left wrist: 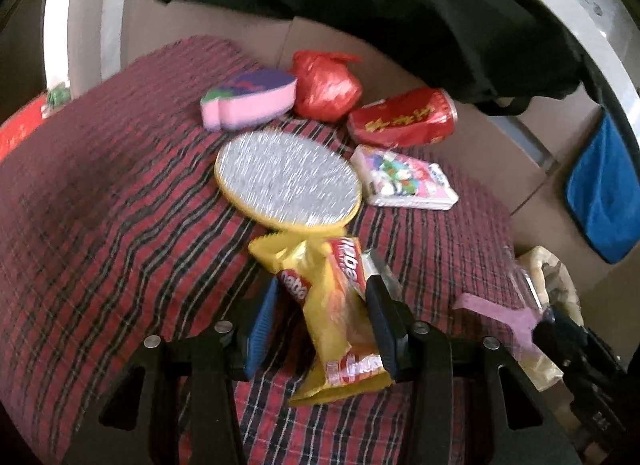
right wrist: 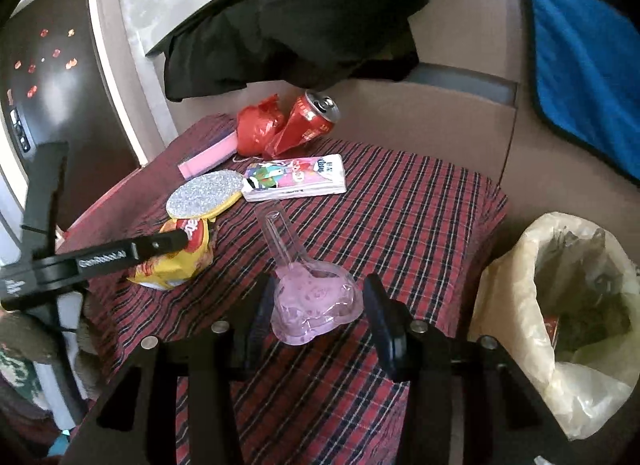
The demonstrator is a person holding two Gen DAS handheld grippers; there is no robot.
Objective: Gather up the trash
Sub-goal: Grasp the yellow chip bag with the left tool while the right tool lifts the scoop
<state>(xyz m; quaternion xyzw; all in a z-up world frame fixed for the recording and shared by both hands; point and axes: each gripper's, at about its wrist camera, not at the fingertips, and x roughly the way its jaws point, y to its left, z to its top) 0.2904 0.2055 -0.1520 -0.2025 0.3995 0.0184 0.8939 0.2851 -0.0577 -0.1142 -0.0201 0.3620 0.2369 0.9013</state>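
Observation:
A yellow snack wrapper lies on the plaid cloth between the open fingers of my left gripper; it also shows in the right wrist view with the left gripper's finger over it. My right gripper is open around a clear pink heart-shaped plastic container with a clear neck. The container's pink edge shows in the left wrist view. A crushed red can and a red plastic bag lie at the far edge. A lined trash bin stands at the right.
A yellow-rimmed glittery mirror, a pink and purple sponge and a tissue pack lie on the plaid cloth. A black garment hangs behind. A blue towel hangs at the right.

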